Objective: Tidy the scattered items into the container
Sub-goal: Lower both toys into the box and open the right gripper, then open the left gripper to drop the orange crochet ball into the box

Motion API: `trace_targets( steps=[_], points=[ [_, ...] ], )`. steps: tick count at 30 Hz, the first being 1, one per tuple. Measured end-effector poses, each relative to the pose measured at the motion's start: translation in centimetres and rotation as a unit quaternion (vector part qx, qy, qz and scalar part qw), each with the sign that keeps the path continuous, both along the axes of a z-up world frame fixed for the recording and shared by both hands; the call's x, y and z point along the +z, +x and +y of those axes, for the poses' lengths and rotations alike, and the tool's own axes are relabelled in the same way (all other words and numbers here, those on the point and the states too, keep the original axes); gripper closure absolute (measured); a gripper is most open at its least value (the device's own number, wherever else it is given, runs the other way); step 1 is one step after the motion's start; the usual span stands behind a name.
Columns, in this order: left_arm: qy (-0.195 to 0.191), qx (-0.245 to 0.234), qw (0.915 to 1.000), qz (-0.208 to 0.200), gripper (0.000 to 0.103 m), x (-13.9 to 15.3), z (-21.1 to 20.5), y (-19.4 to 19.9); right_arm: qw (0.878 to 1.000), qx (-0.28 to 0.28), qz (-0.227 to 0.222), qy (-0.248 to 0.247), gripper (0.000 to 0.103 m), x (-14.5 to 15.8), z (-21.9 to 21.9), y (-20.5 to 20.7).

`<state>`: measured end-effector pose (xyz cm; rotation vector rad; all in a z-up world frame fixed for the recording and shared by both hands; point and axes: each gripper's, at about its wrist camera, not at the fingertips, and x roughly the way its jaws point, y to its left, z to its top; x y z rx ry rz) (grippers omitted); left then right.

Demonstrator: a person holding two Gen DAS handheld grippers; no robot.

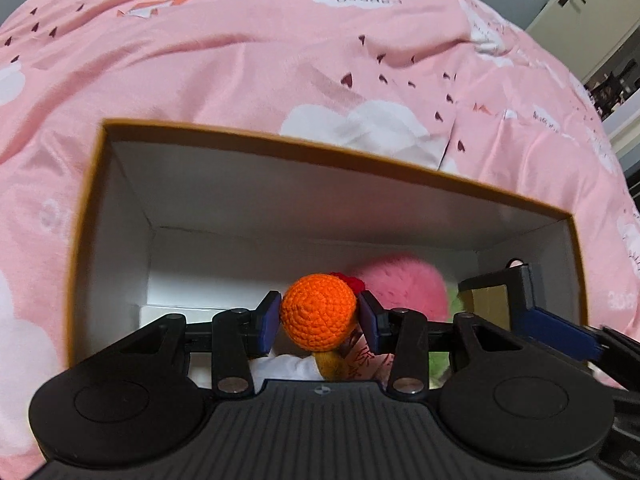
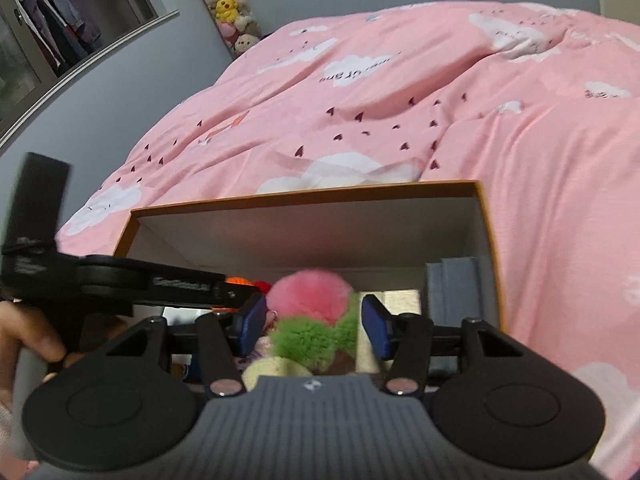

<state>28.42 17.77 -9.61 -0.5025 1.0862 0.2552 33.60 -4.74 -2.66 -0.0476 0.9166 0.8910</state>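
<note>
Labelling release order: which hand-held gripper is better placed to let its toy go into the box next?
Probably right. The right hand-held gripper has the pink and green fluffy toy between pads that no longer press on it, low in the box. The left hand-held gripper holds the orange crochet ball.

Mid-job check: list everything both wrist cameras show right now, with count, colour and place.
box: one, orange outside, white inside, on the bed
crochet ball: one, orange, between the left pads, over the box
pompom: one, pink with green tufts, in the box, between the right pads
duvet: one, pink with white clouds, under the box
plush toys: several, mixed colours, stacked by the far wall
left hand-held gripper: black, blue pads, shut on the ball
right hand-held gripper: black, blue pads, open
hand: one, at the right view's left edge
</note>
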Motion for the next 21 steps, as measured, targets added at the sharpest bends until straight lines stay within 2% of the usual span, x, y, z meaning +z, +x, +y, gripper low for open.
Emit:
trace_targets(
  steps=[2,6,13,17,21],
  points=[
    [0.002,-0.003,0.9999,0.011,0.055,-0.6,-0.4,0.4,1.000,-0.006,-0.003,0.003,0.047,0.3,-0.7,-0.4],
    [-0.036,-0.015,0.9992,0.008,0.055,-1.3,-1.0,0.6,1.000,-0.011,-0.006,0.006,0.046,0.6,-2.1,-1.1],
    [-0.013,-0.019,0.9997,0.004,0.055,-0.6,-1.5,0.1,1.000,-0.009,-0.015,-0.002,0.043,0.9,-3.3,-2.2],
    [0.010,-0.025,0.9994,-0.022,0.042,1.4,-1.9,-1.2,1.000,-0.023,-0.012,0.002,0.041,1.0,-4.4,-2.5],
    [0.053,-0.034,0.9964,-0.056,0.039,4.2,-3.0,-3.1,0.999,-0.030,-0.016,-0.003,0.036,1.2,-5.3,-3.2]
  ],
)
